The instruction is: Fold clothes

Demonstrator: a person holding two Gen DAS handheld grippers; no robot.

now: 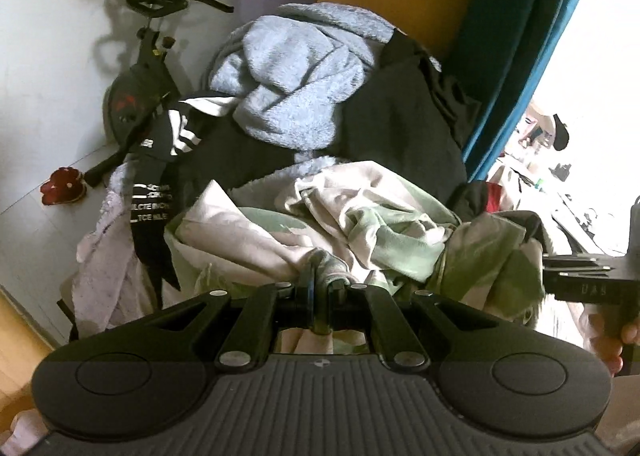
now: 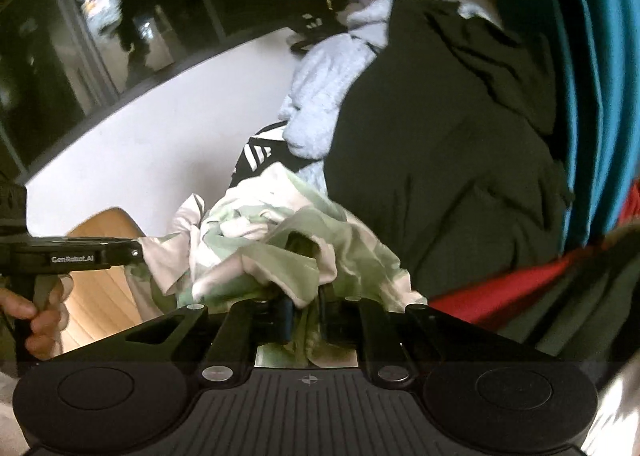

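Heaped laundry behind; both hand-held grippers, left (image 1: pixel 320 280) and right (image 2: pixel 306 304), pinch the green-and-cream garment (image 1: pixel 360 224) bunched between them, its span running left-right.

Both hand-held grippers (image 1: pixel 320 280) (image 2: pixel 306 306) clamped.

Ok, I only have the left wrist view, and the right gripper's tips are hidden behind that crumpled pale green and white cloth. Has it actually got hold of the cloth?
Observer: Yes. In the right wrist view the right gripper has its jaws closed on a fold of the pale green and white cloth.
Operator: What lies to the right of that grip?
Observer: A broad bright red garment, running along the lower edge of the dark jacket.
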